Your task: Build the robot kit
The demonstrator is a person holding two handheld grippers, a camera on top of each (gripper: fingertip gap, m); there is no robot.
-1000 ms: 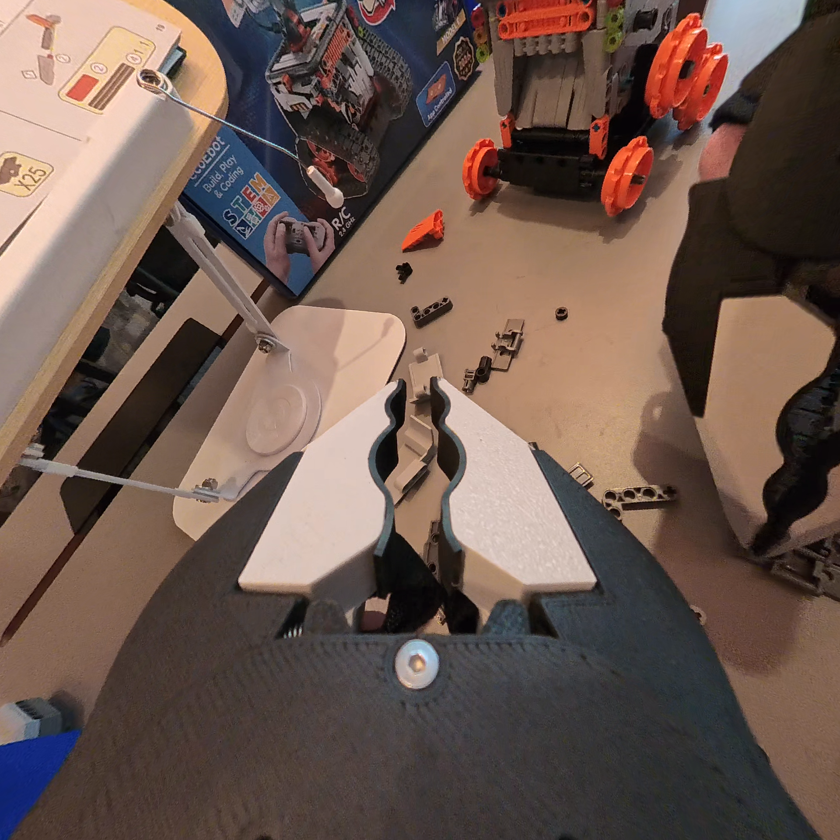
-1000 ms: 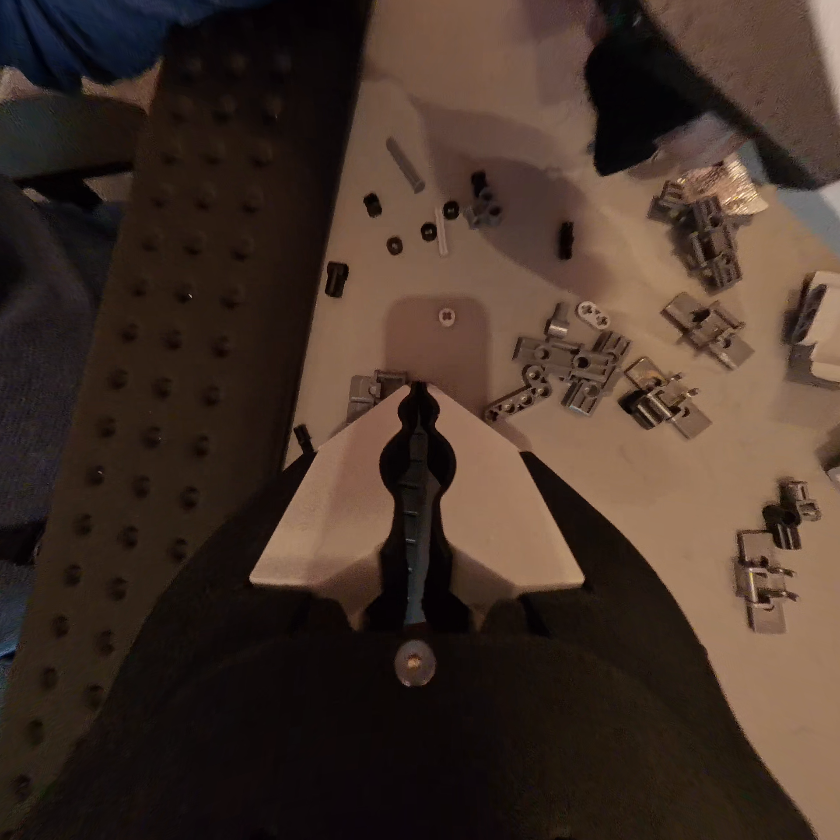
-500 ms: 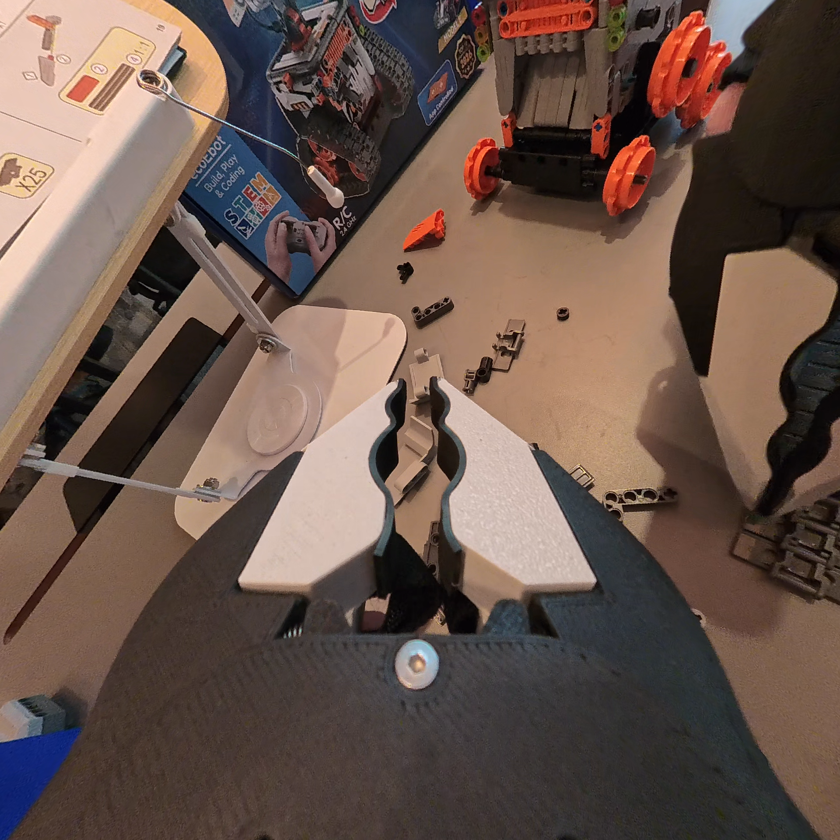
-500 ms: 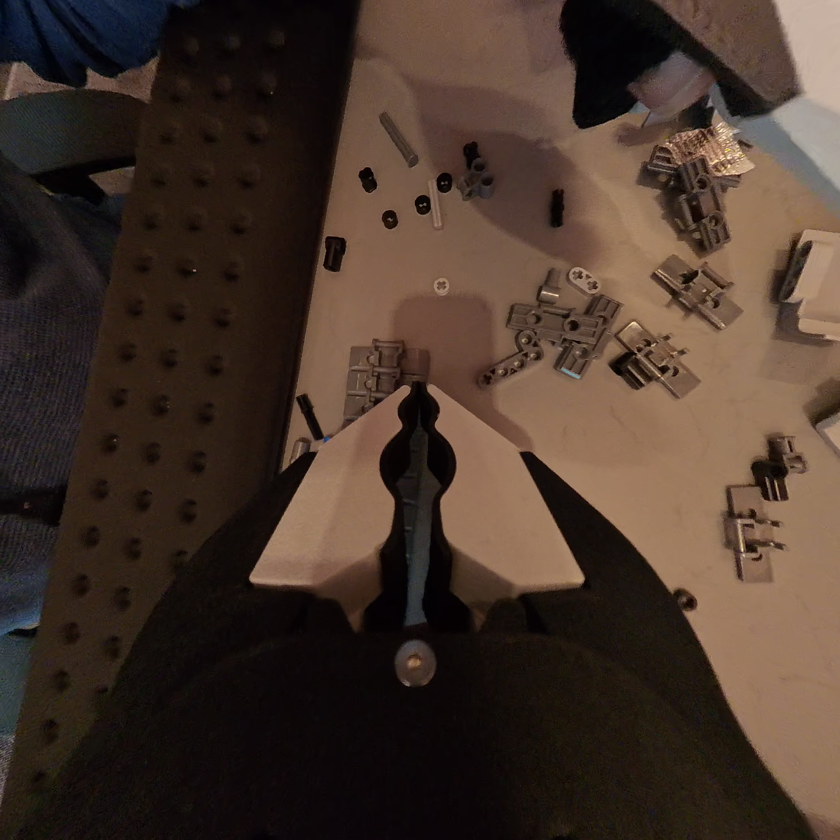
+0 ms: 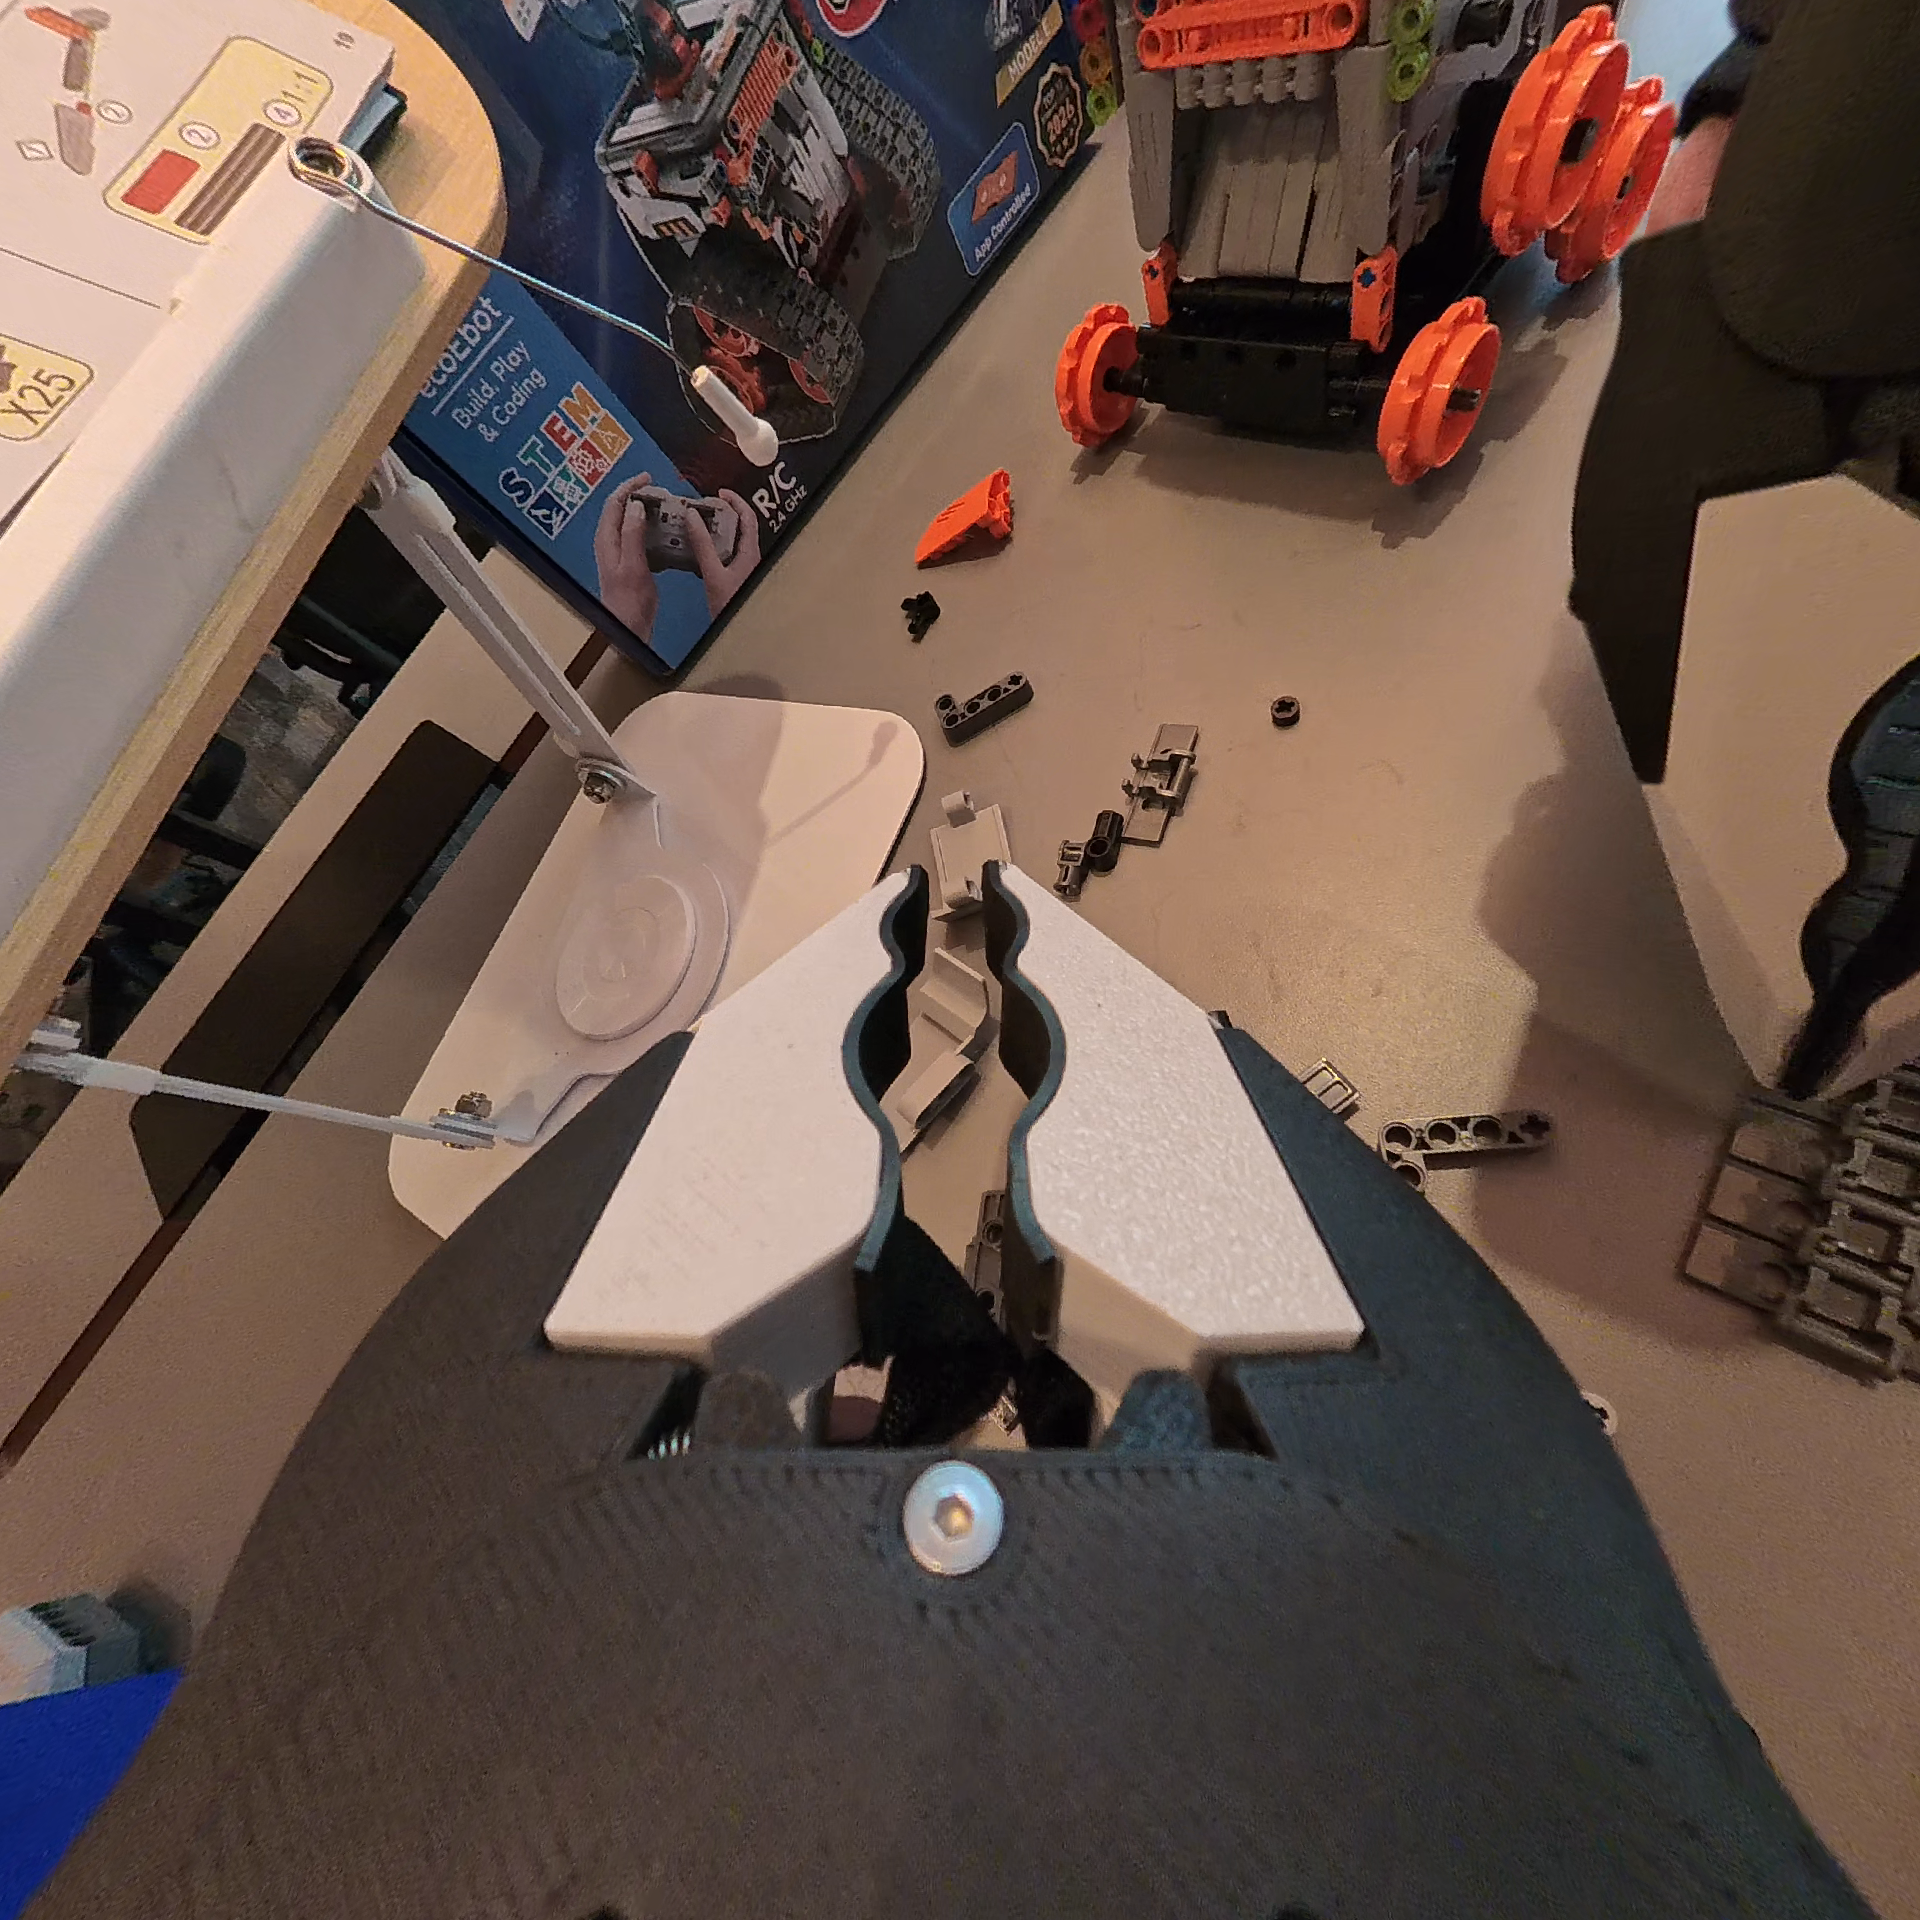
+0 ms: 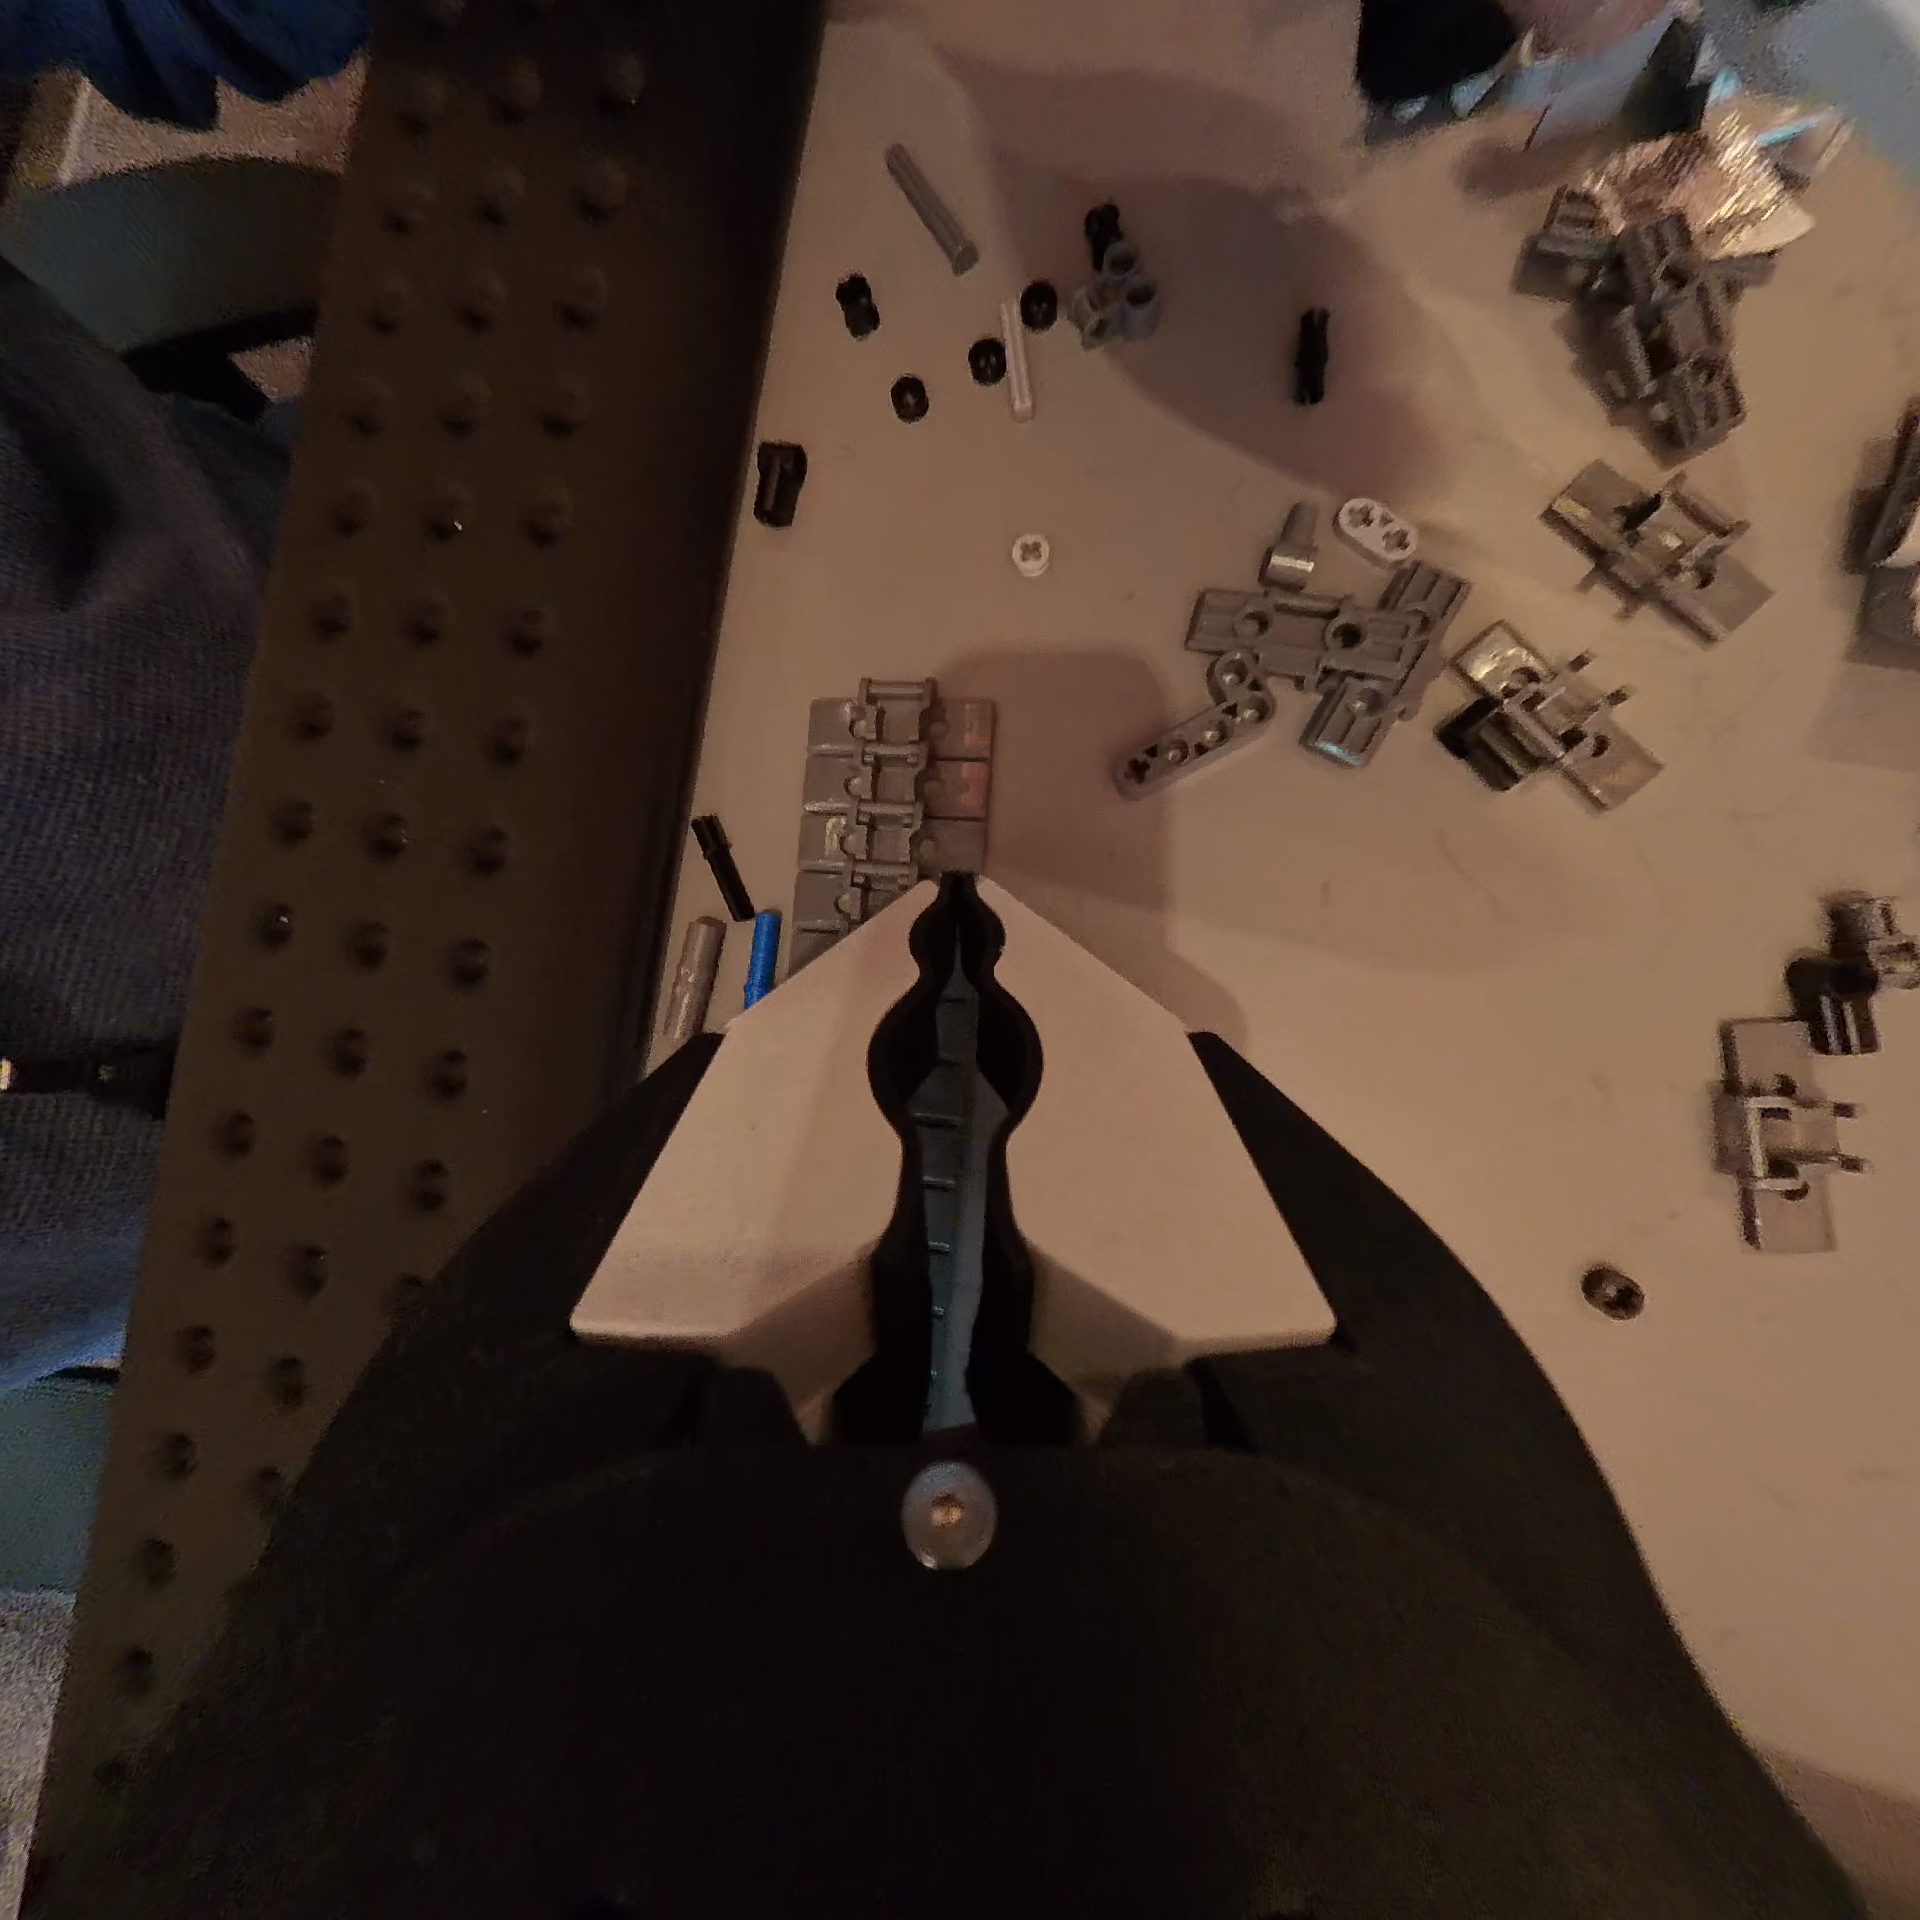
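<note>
My left gripper stands low over the table with its white fingers nearly together on a light grey track-link piece, which sticks out past the tips. My right gripper is shut, and its tips pinch the near corner of a dark grey track strip beside the table's edge. In the left wrist view the right gripper shows at the right, with its tip on the same strip.
A wheeled model with orange wheels and a blue toy box stand at the back. A white stand base is on the left. Loose grey links and black pins lie scattered. A studded dark bar lines the table edge. The grippers' ends are close to 15 centimetres from one another. To the studded dark bar: right tips about 11 centimetres, left tips about 25 centimetres.
My right gripper has drawn back and up, and the track strip has come along with it into view. The left gripper has held still.
</note>
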